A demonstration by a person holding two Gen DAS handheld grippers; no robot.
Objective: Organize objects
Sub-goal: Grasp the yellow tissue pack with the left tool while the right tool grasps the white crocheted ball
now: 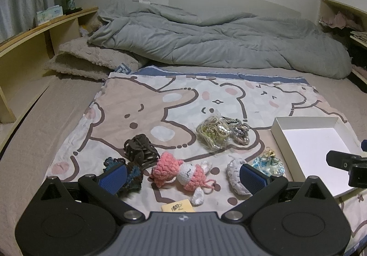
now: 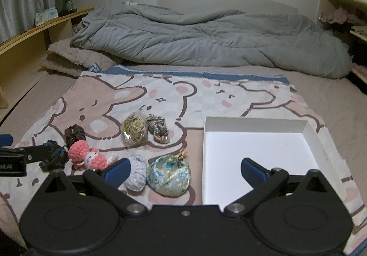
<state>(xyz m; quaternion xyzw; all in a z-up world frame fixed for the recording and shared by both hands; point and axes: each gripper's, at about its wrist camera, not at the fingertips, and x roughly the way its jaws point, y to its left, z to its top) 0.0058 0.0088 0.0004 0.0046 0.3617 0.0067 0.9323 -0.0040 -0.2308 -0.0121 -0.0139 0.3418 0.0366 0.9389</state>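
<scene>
- Leftmost on the cartoon bear sheet (image 1: 142,95), a dark blue-brown knitted piece (image 1: 134,174) lay at about 8 o'clock, touching the brown hair claw (image 1: 140,148) behind it.
- The left gripper (image 1: 182,174) was spread wide, grasping nothing, with the pink and white crochet doll (image 1: 181,172) lying between its blue fingers (image 1: 112,177).
- At 12 o'clock from the doll sat a clear bag of cord (image 1: 213,133), a braided bundle (image 1: 240,131) just beside it.
- A white crochet piece (image 2: 137,172) touched a pale blue brocade pouch (image 2: 169,178).
- The right gripper (image 2: 183,172) was likewise released, straddling the pouch and the near corner of the white box (image 2: 254,122) at 3 o'clock.
</scene>
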